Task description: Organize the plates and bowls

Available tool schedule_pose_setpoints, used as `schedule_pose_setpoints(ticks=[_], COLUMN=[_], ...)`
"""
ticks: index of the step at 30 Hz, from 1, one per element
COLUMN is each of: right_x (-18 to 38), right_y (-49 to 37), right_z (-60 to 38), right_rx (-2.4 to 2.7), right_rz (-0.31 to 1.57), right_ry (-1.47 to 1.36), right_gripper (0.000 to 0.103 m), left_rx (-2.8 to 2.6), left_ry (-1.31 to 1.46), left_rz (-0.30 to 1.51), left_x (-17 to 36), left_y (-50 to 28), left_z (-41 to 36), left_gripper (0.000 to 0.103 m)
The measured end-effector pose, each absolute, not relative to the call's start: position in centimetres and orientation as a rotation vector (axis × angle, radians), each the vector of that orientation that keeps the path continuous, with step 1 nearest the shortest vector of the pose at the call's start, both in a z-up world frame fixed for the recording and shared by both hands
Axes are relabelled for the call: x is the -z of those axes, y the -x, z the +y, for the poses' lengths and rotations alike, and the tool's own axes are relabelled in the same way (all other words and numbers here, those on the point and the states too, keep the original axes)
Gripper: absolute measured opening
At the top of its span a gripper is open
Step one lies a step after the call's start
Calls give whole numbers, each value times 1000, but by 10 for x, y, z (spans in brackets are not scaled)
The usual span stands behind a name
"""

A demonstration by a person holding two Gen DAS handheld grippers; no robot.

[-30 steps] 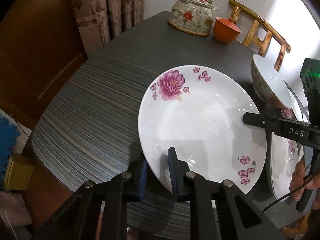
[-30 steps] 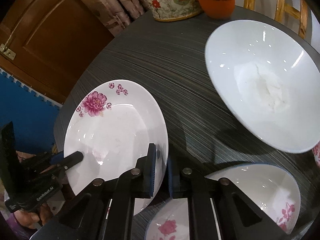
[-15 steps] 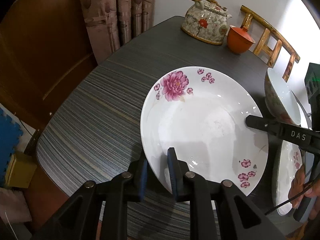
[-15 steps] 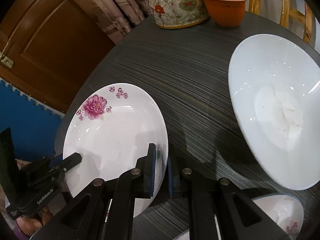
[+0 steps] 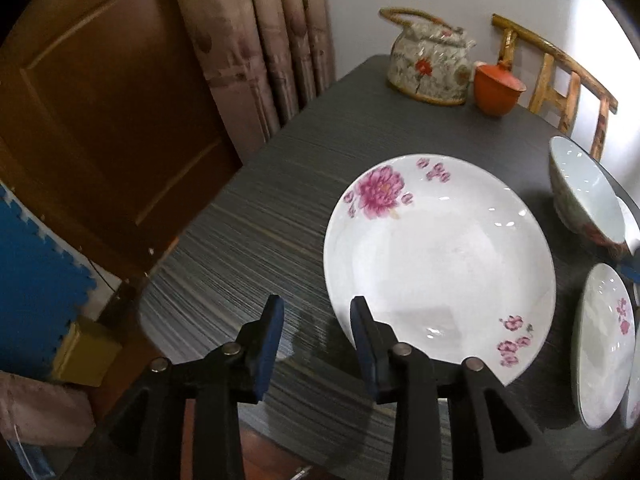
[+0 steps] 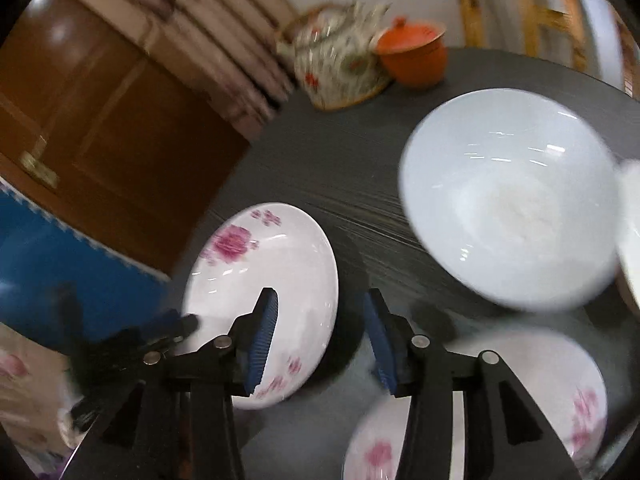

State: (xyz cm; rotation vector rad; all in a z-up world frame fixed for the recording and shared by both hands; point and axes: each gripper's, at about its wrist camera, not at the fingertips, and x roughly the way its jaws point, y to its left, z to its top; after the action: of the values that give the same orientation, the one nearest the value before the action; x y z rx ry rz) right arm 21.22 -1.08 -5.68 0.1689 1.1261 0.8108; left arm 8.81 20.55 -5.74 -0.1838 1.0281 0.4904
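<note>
Both grippers have let go of the white round ceramic plate with pink peony flowers (image 5: 436,268) they were pinching a second ago: the jaws have just been opening, and each gripper has lifted back from the rim. The left gripper (image 5: 316,332) now stands moderately apart with nothing between its blue pads; its right pad sits just in front of the plate's near edge, without a clear grip. The right gripper (image 6: 320,336) is likewise parted and empty, its left pad overlapping the plate in the blurred view, its right pad over bare dark striped counter (image 5: 256,240). The plate lies flat on the counter near its left end. To its right stand a white porcelain bowl with a red-patterned outside (image 5: 588,200) and smaller white flowered dishes (image 5: 604,340). At the far end sit a floral ceramic teapot with a cane handle (image 5: 430,68) and an orange lidded clay cup (image 5: 498,90), with a wooden chair (image 5: 560,80) behind.
</note>
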Motion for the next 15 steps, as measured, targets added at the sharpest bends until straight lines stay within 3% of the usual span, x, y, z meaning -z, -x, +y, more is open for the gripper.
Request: schedule_pose_setpoints(ticks=[5,10,15], right_x=[33,37,53], right_y=[-174,-129,-98], right_z=[-96,-176,-196], right_rx=[-762,-699,-669], right_rz=[1082,1116,1165], right_ry=[-291,-476,-561], right_gripper=[44,43,33], left_rx=[-358,-21,198], left_ry=[104,154,77], left_rz=[934,963,1043], left_x=[25,21,37], left_y=[-81,-101,-142], left_z=[164,113,68], left_gripper=[35,35,35])
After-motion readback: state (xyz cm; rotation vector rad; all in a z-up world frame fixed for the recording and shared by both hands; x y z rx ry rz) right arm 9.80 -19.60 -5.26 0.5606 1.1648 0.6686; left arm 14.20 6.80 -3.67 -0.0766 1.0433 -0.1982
